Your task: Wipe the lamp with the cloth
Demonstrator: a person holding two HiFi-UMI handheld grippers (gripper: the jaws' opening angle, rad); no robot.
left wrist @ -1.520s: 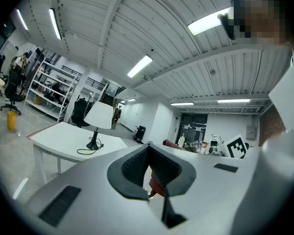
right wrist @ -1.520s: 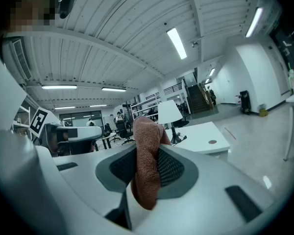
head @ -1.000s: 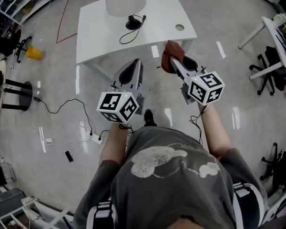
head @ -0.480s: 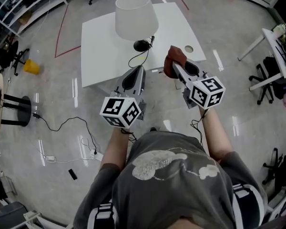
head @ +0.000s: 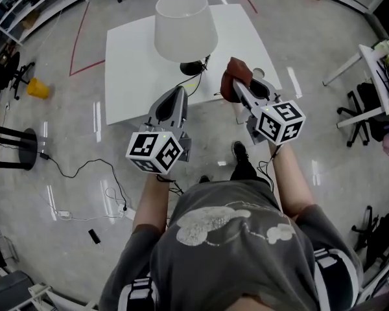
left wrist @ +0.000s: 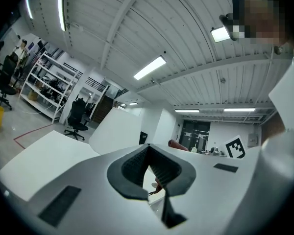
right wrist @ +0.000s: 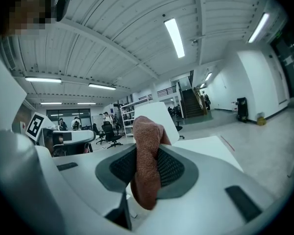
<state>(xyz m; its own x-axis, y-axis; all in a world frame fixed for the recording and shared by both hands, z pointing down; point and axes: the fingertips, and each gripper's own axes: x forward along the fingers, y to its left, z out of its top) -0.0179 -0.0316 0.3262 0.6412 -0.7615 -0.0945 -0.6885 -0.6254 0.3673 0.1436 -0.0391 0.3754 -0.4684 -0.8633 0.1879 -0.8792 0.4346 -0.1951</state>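
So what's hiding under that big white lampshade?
Under the lampshade you can see the lamp's black base sitting on the white table, with a cord trailing off it. Whatever is up inside, like a bulb, is covered by the shade.

Stretching both bare forearms forward from the chest, left forearm (head: 152, 196) and right forearm (head: 289, 173) roughly parallel. Holding the white plastic left tongs (head: 179, 91) pointed ahead, pressing their jaws together on nothing. Holding the white plastic right tongs (head: 238, 81) just beside and slightly farther forward, clamping a bunched rust-brown terry cloth (right wrist: 146, 165) between their jaws.
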